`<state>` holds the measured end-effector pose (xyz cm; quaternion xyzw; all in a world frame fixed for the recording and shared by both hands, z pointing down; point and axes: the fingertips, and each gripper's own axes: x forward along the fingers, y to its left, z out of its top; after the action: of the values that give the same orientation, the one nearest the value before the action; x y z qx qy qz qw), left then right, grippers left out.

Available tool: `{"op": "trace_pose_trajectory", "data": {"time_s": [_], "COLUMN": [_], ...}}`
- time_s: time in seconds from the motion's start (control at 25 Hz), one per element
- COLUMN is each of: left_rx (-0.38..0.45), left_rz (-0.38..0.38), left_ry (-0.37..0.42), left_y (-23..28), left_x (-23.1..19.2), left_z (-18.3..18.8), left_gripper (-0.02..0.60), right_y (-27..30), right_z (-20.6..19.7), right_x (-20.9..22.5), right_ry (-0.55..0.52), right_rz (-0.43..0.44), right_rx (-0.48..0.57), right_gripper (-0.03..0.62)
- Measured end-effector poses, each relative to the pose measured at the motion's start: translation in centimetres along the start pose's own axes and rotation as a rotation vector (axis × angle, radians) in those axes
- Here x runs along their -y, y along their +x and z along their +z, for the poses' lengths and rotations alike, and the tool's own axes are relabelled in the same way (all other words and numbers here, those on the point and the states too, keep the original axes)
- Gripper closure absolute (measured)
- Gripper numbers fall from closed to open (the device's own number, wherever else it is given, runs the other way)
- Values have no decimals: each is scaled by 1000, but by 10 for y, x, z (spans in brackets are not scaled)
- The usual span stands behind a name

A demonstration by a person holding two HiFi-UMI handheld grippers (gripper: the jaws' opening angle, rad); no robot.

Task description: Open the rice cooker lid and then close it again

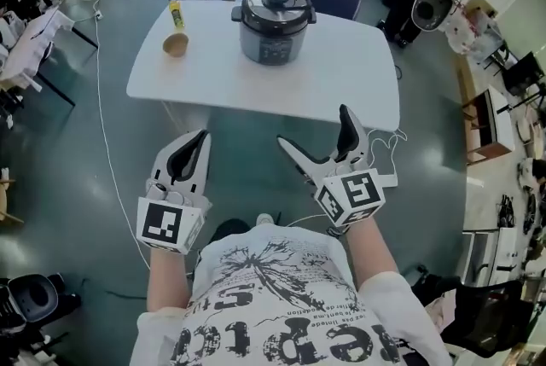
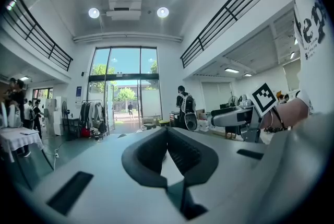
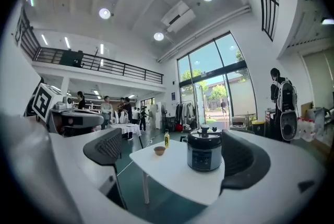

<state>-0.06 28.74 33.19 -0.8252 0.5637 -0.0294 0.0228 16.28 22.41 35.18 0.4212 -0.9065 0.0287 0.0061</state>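
While both tools hang low in the head view, close to the person's chest, neither touches anything. The left gripper (image 1: 194, 142) sits at lower left with its jaws pressed together at the tips and nothing between them, which its own view confirms (image 2: 167, 137). That view faces the hall's glass doors, not the task's thing. The right gripper (image 1: 313, 127), at lower centre, has its jaws spread wide and empty.

Further up the frame lies the near edge of the white table (image 1: 341, 74). The rice cooker (image 1: 273, 23) stands on it at upper centre, well apart from both grippers and straight ahead of them. In the right gripper view the cooker (image 3: 204, 152) appears in the gap between the spread jaws (image 3: 174, 139), so that tool is aimed at it and seems the nearer one to reach.

It stands upright, a round steel-grey pot with a dark lid (image 1: 273, 6) shut flat, a knob on top, side handles and a control panel facing the person. To its left on the table sit a small brown bowl (image 1: 175, 43) and a yellow bottle (image 1: 175, 12).
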Motion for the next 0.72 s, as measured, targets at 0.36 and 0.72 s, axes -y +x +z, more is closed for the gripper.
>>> {"op": "trace_pose_trajectory", "data": {"time_s": [0.36,0.72], "left_rx": [4,19], "left_rz": [-42,-169], "left_ry": [-1,-9], "left_y": [111,255], "left_x": [-55,-185], "left_z": [-8,-13], "left_gripper": [568,568], "right_y": [107,282], "right_z": [-13,-11], "right_x": [56,113], "right_ry": [-13,-33], "right_rz": [-10,-117], "right_rx": [-69,-166], "right_gripper": [-1,-1]}}
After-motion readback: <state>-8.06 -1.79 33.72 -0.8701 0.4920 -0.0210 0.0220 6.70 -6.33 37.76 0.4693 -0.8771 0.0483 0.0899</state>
